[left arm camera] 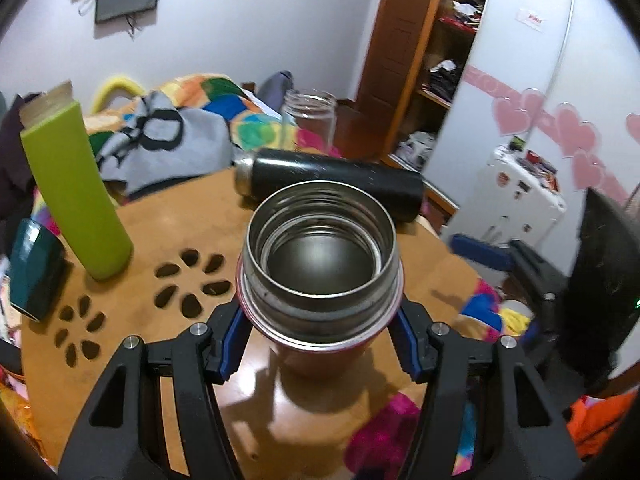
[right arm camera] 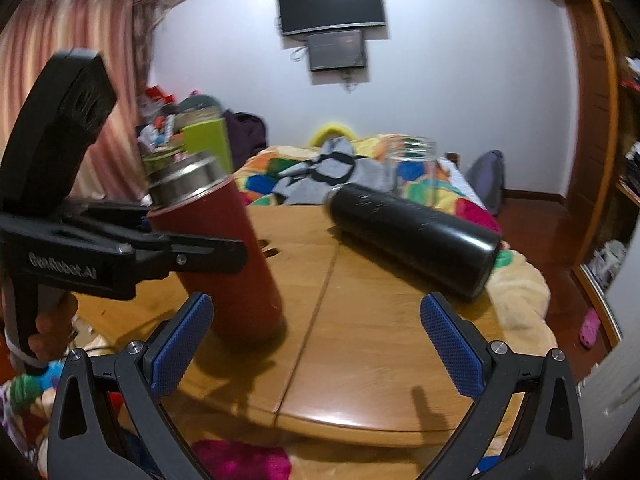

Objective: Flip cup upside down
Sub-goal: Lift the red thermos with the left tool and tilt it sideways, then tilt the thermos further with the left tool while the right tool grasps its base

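the left hand-held gripper point(left arm camera: 320, 344) is pinching the red steel cup point(left arm camera: 320, 248) just under its threaded collar, its blue pads point(left arm camera: 230, 340) pressing either side, and the cup is tilting with its base seemingly touching or just above the wooden table point(right arm camera: 360, 340); i cannot tell which. the biggest risk is the smooth round wall slipping between the pads as the cup is being turned over, since the grip is sitting high and the body is hanging below it. a wide swing could also be knocking the black flask point(right arm camera: 416, 236) lying on its side just behind, which would be rolling off the edge. the right hand-held gripper point(right arm camera: 316, 344) is hanging spread and empty in front. the cup is showing only bare steel inside, so nothing seems to be waiting to spill. the glass jar point(left arm camera: 310, 120) behind is looking empty; the contents of the green bottle point(left arm camera: 76, 192) are hidden.
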Tool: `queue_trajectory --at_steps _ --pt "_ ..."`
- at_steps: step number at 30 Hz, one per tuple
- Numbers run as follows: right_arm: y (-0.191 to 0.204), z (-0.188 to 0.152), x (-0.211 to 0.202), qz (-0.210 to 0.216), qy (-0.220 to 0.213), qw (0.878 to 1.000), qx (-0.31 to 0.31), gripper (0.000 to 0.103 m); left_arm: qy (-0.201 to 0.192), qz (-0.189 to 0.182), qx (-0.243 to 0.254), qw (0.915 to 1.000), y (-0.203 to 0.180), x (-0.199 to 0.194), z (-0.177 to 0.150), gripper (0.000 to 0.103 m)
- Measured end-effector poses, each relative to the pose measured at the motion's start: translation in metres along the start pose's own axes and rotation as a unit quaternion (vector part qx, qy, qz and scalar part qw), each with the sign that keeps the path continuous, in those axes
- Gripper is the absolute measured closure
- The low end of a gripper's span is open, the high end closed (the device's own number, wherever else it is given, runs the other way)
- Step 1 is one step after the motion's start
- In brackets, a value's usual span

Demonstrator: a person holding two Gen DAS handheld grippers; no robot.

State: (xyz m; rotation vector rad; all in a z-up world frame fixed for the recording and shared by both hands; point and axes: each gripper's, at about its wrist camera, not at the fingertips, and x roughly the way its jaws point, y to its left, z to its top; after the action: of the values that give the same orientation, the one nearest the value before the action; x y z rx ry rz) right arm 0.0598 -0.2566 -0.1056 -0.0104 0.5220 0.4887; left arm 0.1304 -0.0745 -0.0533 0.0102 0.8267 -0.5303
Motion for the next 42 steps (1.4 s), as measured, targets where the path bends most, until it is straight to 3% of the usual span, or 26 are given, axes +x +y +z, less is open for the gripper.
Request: queue_trajectory --at_steps 7,12,17,19,24,32,42 --pt "0.015 -0.010 0.026 0.063 0.027 0.997 -0.028 0.000 0.016 -0.052 -0.038 0.9978 0.011 0.001 -0.002 0.042" --pt "0.020 -0.007 0.051 0.085 0.048 0.995 -0.029 0.001 0.018 -0.091 -0.068 0.9933 0.021 0.000 -0.004 0.042" --pt "0.027 -0.004 0.065 0.104 0.064 0.992 -0.031 0.021 0.010 -0.108 -0.088 0.9902 0.032 -0.001 -0.008 0.042" --pt "0.033 -0.003 0.068 0.111 0.068 0.991 -0.038 0.036 0.008 -0.115 -0.099 0.9884 0.038 -0.001 -0.008 0.042" --pt "0.043 -0.004 0.074 0.097 0.060 0.992 -0.051 0.037 -0.002 -0.121 -0.131 0.9840 0.056 -0.002 -0.012 0.041" --pt "0.049 -0.007 0.072 0.097 0.052 0.992 -0.064 0.042 -0.003 -0.112 -0.193 0.9748 0.083 0.008 -0.024 0.027" --pt "0.052 -0.010 0.065 0.097 0.044 0.992 -0.064 0.043 -0.003 -0.099 -0.207 0.9733 0.086 0.014 -0.028 0.020"
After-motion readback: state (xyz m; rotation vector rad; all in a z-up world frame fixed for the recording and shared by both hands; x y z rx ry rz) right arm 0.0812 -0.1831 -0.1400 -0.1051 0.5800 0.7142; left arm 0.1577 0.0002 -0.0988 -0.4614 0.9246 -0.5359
